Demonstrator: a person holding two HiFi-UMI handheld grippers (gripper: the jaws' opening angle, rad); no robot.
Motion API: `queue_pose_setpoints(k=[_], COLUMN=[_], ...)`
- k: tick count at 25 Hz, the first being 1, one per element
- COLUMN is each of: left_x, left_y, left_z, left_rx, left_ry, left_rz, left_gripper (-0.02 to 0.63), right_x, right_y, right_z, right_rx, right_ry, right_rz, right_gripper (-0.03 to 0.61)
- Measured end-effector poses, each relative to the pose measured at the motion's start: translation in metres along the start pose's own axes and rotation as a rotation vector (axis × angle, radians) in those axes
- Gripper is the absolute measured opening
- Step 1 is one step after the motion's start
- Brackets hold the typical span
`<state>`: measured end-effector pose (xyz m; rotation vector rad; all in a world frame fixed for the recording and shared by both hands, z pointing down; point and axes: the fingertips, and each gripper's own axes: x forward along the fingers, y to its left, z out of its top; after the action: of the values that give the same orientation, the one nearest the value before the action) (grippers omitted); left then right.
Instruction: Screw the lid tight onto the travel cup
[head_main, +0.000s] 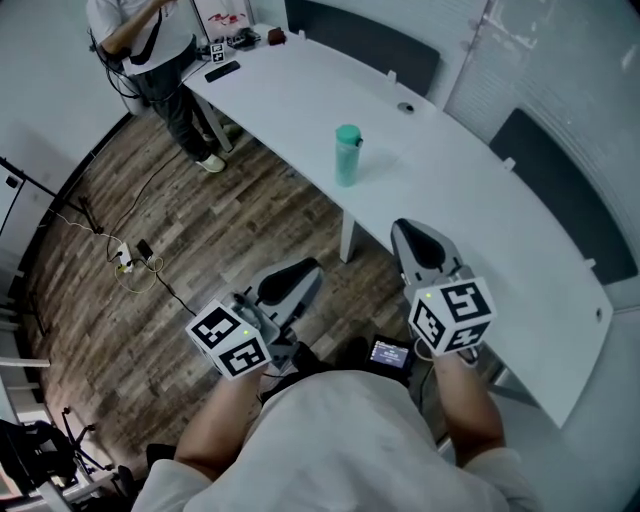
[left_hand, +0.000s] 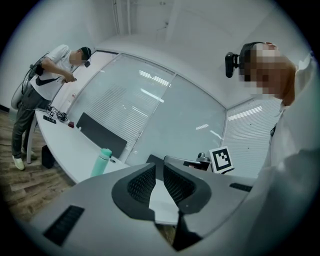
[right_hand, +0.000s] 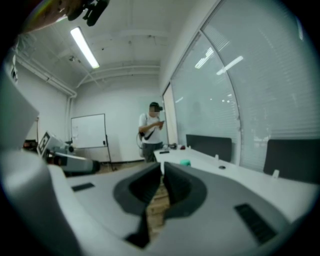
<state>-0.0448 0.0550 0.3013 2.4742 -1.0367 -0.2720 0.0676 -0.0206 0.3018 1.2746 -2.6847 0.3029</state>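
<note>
A teal travel cup (head_main: 347, 153) with its lid on stands upright on the long white table (head_main: 470, 190), alone near the middle. The left gripper view shows the cup (left_hand: 101, 162) off to the left on the table edge. In the right gripper view only the cup's teal top (right_hand: 185, 162) peeks over the jaws. My left gripper (head_main: 305, 272) hangs over the wooden floor, short of the table, with jaws shut and nothing between them. My right gripper (head_main: 411, 230) sits at the table's near edge, to the right of the cup, also shut and empty.
A person (head_main: 150, 45) stands at the table's far end beside small dark items (head_main: 222, 71). Dark chair backs (head_main: 360, 40) line the far side along a glass wall. Cables and a power strip (head_main: 130, 262) lie on the floor at left. A whiteboard (right_hand: 88, 131) stands behind.
</note>
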Motion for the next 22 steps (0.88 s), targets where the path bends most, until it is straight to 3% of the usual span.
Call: queue_pose_setpoints(k=[12, 22], left_x=[-0.007, 0.000], left_y=[-0.001, 0.008], left_z=[-0.007, -0.008], left_rx=[-0.004, -0.012], left_ry=[0.021, 0.027], left_rz=[-0.010, -0.005], left_gripper=[0.071, 0.071], right_x=[-0.016, -0.010], right_y=[-0.002, -0.002], right_z=[-0.014, -0.013], right_rx=[0.008, -0.045], right_ry=[0.021, 0.022], right_rz=[-0.036, -0.026], right_gripper=[0.023, 0.021])
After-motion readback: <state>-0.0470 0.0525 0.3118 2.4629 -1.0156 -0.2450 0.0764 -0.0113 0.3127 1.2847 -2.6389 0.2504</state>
